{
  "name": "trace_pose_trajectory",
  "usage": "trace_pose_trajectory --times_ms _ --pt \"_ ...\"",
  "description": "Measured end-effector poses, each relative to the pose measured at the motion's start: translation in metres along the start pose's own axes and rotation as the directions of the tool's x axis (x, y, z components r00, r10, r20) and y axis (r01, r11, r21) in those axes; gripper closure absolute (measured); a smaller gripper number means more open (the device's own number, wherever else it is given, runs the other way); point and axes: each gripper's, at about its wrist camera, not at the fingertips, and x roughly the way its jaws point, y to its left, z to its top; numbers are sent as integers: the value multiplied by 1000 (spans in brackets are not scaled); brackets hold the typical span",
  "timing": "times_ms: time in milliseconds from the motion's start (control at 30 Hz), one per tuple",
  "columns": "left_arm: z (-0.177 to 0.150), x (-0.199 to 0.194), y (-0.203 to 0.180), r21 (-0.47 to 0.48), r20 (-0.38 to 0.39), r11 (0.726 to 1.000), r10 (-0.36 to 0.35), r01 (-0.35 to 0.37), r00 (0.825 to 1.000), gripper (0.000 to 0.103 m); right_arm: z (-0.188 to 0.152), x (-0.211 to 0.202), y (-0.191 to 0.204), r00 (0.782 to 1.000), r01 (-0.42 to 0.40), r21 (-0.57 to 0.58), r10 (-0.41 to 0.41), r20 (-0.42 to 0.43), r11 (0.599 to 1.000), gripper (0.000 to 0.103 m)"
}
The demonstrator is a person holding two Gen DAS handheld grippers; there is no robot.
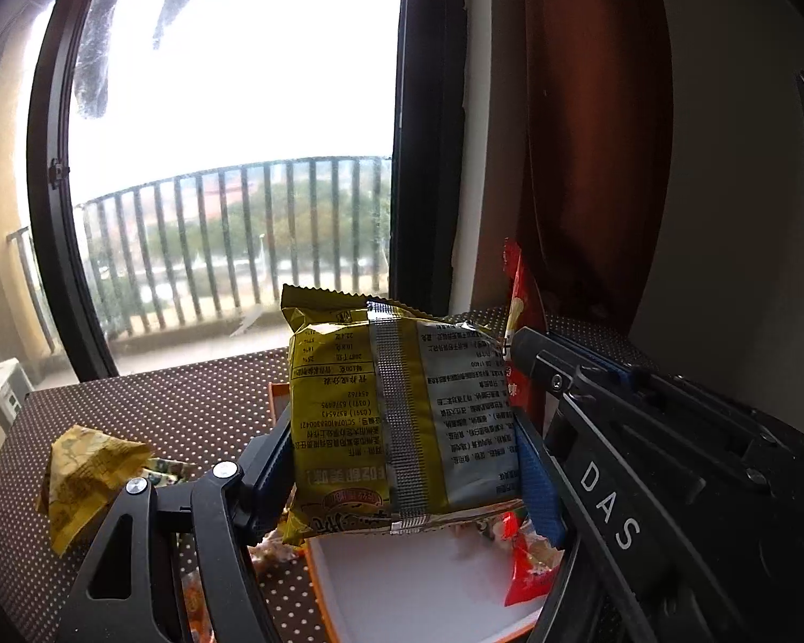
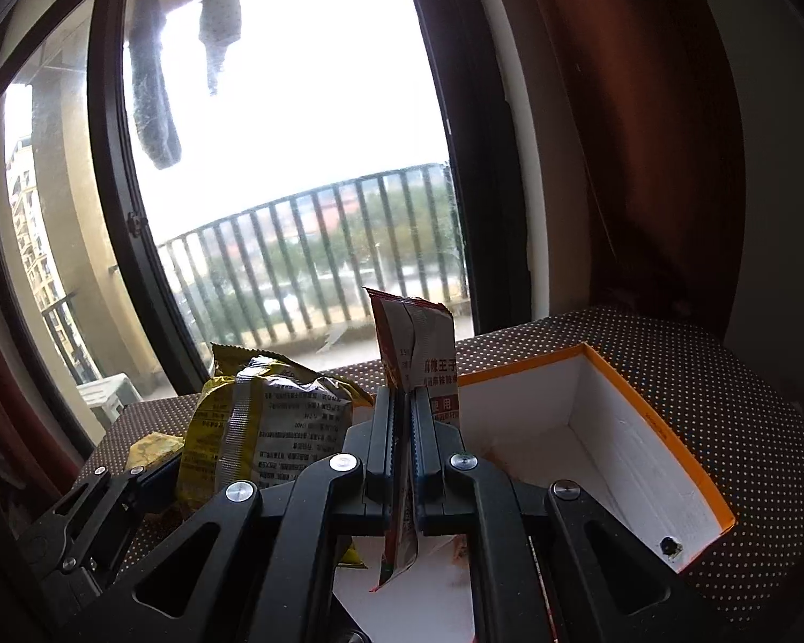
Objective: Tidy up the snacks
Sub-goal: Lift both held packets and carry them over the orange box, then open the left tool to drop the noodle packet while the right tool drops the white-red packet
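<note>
Yellow crinkled foil snack packet (image 1: 402,418) sits clamped between the left gripper (image 1: 407,461) jaws; the right gripper (image 2: 402,428) pinches a thin red-and-white sachet (image 2: 418,353) above the orange-rimmed white box (image 2: 664,418).

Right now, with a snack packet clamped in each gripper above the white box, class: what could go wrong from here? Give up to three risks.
1. The left gripper holds the puffy yellow packet across its middle; a harder squeeze might crush what is inside.
2. The right gripper pinches the thin red packet upright; it could slip or flop on release.
3. Both grippers crowd over the box, so they may bump each other.
</note>
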Motion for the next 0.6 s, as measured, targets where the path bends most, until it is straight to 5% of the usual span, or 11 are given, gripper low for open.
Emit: trace_pose_trajectory --times_ms 367,600 --pt "15 60 -5 -13 -142 999 -42 41 989 29 0 31 -44 996 61 65 -57 -63 996 96" --pt "30 104 -5 16 -304 999 -26 33 952 28 3 55 -64 988 83 124 -65 -140 989 96"
